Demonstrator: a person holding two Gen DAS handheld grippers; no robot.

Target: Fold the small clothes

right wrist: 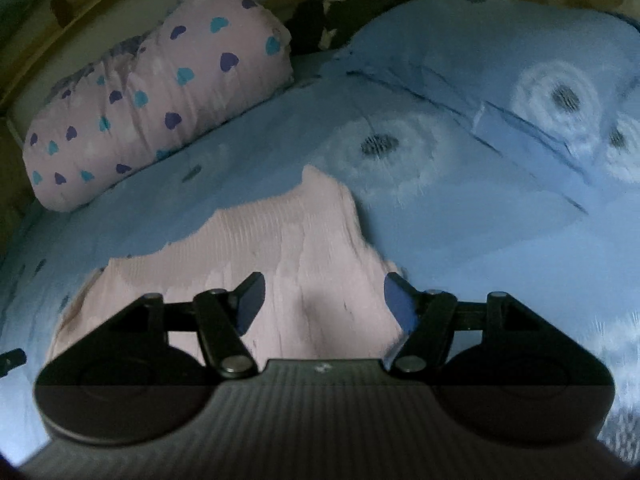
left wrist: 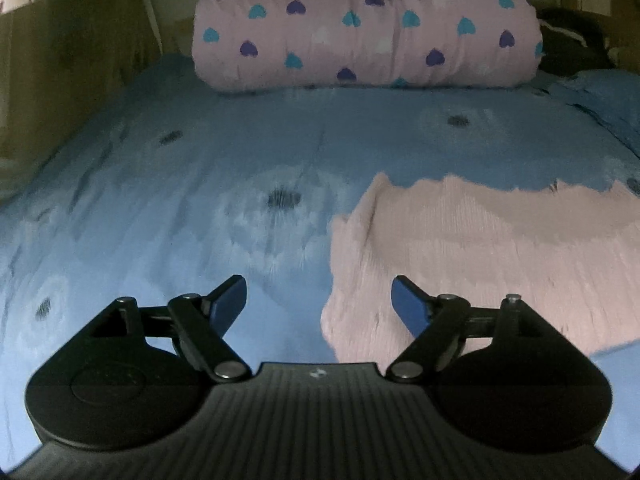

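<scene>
Bed (left wrist: 168, 208), blue floral cover: my landmark for this entry. Pink garment (left wrist: 480, 248), small, ribbed, lies flat on the bed toward its near side, blurred by motion. Heart-print bolster (left wrist: 360, 28), pink with teal and purple hearts, at the bed's far end. Blue pillow (right wrist: 500, 60) on the bed beside that bolster. Dark bundle (right wrist: 340, 20) behind them; I cannot tell what it is. Left gripper (left wrist: 319, 304): jaws wide, nothing between them, above the garment's left edge. Right gripper (right wrist: 324, 300): jaws apart, empty, over the garment. Containers: none seen. Writing: none I can read.
</scene>
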